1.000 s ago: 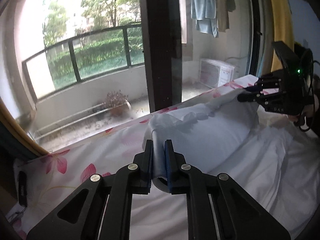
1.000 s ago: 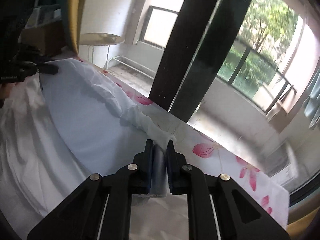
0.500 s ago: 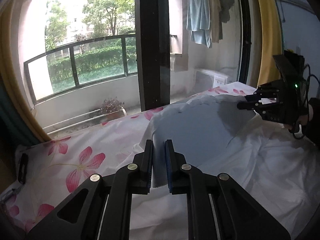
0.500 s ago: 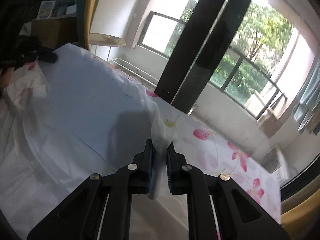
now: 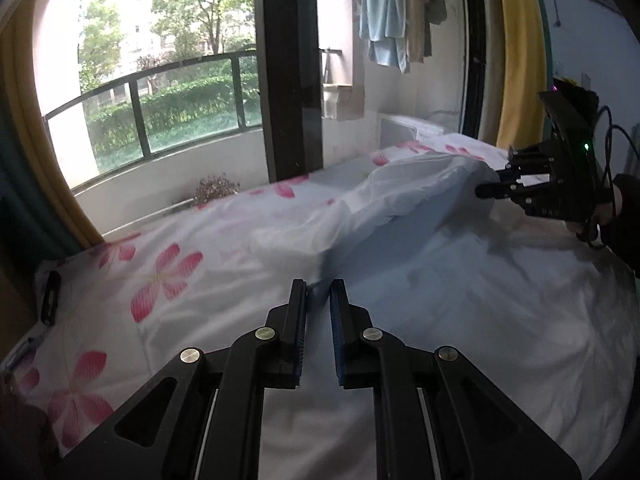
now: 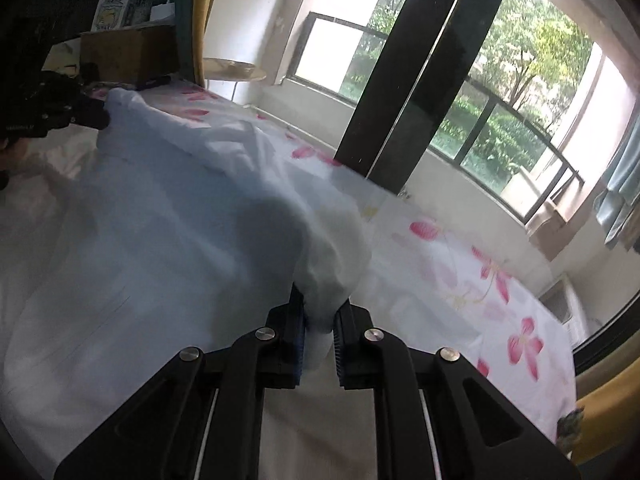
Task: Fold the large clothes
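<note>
left wrist view: the left gripper (image 5: 319, 292) is clamped on an edge of the white garment (image 5: 420, 200), with the cloth pinched between its blue pads. from there the fabric runs up and away as a raised fold to the right gripper (image 5: 486, 190), which grips the far corner; a dark-sleeved hand (image 5: 612, 208) holds that tool at the right edge. the garment lies spread over the bed (image 5: 160, 272) — a white sheet printed with pink flowers — and covers most of its right side.

right wrist view: the right gripper (image 6: 319, 308) is clenched on a bunched lump of the white garment (image 6: 180, 216), the fabric bulging up over the finger ends. the cloth stretches across to the left gripper (image 6: 102, 118) at the far left, partly in shadow. beyond the bed a dark window post (image 6: 400, 72) stands before a balcony railing (image 6: 520, 128).
</note>
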Demonstrator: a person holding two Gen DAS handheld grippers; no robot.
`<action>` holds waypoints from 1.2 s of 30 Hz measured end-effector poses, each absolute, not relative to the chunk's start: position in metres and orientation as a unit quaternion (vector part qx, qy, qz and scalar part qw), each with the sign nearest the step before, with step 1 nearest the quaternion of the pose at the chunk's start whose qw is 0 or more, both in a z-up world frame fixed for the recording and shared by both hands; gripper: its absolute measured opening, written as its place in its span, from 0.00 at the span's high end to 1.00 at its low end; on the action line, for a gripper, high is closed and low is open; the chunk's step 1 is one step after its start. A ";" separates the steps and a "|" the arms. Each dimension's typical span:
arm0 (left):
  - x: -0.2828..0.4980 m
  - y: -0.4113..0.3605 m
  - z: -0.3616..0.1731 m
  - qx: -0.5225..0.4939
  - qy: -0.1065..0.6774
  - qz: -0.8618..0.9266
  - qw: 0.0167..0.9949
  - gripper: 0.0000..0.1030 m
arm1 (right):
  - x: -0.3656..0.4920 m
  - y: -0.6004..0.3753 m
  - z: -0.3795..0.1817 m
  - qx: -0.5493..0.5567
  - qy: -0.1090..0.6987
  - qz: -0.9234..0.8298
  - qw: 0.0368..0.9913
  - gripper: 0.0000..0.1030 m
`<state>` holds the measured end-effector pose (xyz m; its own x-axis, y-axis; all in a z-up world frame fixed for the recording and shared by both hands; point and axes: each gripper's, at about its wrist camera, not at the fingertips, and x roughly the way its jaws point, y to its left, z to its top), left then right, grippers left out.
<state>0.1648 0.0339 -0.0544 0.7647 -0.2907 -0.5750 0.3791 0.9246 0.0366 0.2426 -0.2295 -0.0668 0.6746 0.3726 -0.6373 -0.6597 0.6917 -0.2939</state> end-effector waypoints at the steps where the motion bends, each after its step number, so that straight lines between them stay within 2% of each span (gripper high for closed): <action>1: 0.161 0.032 -0.057 0.081 0.296 -0.178 0.935 0.87 | 0.240 -0.229 -0.068 -0.260 0.277 0.293 0.877 0.89; 5: 0.151 0.030 -0.065 0.086 0.319 -0.162 0.930 0.87 | 0.231 -0.234 -0.071 -0.250 0.287 0.292 0.877 0.87; 7: 0.148 0.034 -0.068 0.078 0.329 -0.154 0.928 0.81 | 0.225 -0.238 -0.073 -0.243 0.292 0.292 0.878 0.85; 9: 0.143 0.039 -0.069 0.062 0.337 -0.152 0.927 0.78 | 0.220 -0.240 -0.075 -0.238 0.301 0.291 0.876 0.79; 12: 0.134 0.045 -0.065 0.042 0.340 -0.146 0.928 0.63 | 0.211 -0.242 -0.078 -0.245 0.317 0.294 0.868 0.71; 18: 0.119 0.054 -0.055 -0.013 0.334 -0.143 0.931 0.59 | 0.193 -0.251 -0.053 -0.211 0.305 0.318 0.873 0.50; 20: 0.120 0.053 -0.054 -0.025 0.335 -0.143 0.931 0.59 | 0.195 -0.243 -0.036 -0.179 0.291 0.342 0.876 0.40; 25: 0.122 0.048 -0.056 -0.036 0.339 -0.136 0.930 0.58 | 0.213 -0.188 -0.028 -0.168 0.272 0.374 0.870 0.39; 30: 0.114 0.043 -0.055 -0.045 0.338 -0.138 0.930 0.58 | 0.245 -0.143 -0.048 -0.164 0.313 0.377 0.856 0.39; 31: 0.112 0.043 -0.055 -0.045 0.339 -0.138 0.929 0.58 | 0.249 -0.141 -0.052 -0.161 0.325 0.383 0.850 0.43; 32: 0.111 0.043 -0.056 -0.045 0.341 -0.138 0.929 0.58 | 0.248 -0.138 -0.055 -0.160 0.331 0.388 0.845 0.73; 33: 0.109 0.044 -0.057 -0.044 0.344 -0.137 0.928 0.58 | 0.247 -0.137 -0.056 -0.167 0.335 0.388 0.842 0.89; 34: 0.109 0.045 -0.058 -0.043 0.347 -0.135 0.927 0.58 | 0.244 -0.137 -0.058 -0.176 0.337 0.383 0.842 0.98; 36: 0.108 0.048 -0.062 -0.046 0.355 -0.128 0.925 0.58 | 0.236 -0.143 -0.058 -0.181 0.333 0.390 0.839 0.98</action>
